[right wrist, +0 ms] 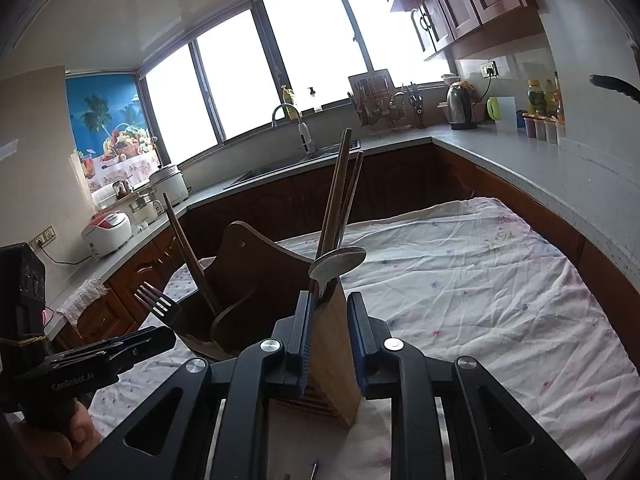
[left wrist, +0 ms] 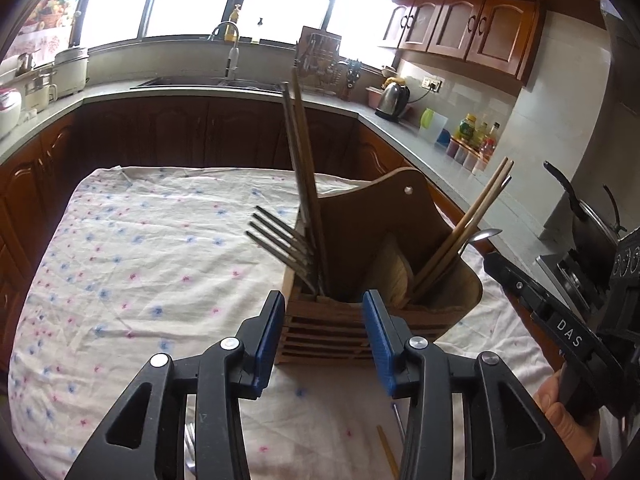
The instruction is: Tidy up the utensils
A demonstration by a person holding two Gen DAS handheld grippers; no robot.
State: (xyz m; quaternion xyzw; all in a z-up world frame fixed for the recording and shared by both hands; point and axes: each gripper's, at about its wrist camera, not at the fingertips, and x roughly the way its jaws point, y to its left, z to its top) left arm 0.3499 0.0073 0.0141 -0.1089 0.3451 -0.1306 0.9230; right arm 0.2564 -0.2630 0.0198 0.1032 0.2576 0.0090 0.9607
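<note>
L gripper (left wrist: 324, 332) jaws apart, empty, w/ wooden utensil holder (left wrist: 360, 280) at 12 o'clock. R gripper (right wrist: 330, 336) jaws parted, straddling holder's corner; spoon (right wrist: 338, 266) at 12.

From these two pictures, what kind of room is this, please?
Most likely a home kitchen. A sink with a faucet sits under the windows, an electric kettle stands on the grey counter, and wooden wall cabinets hang above. A wooden utensil holder stands on a cloth-covered table.

Floral-clothed table (left wrist: 132, 264); wooden utensil holder (left wrist: 360, 320) on it.
</note>
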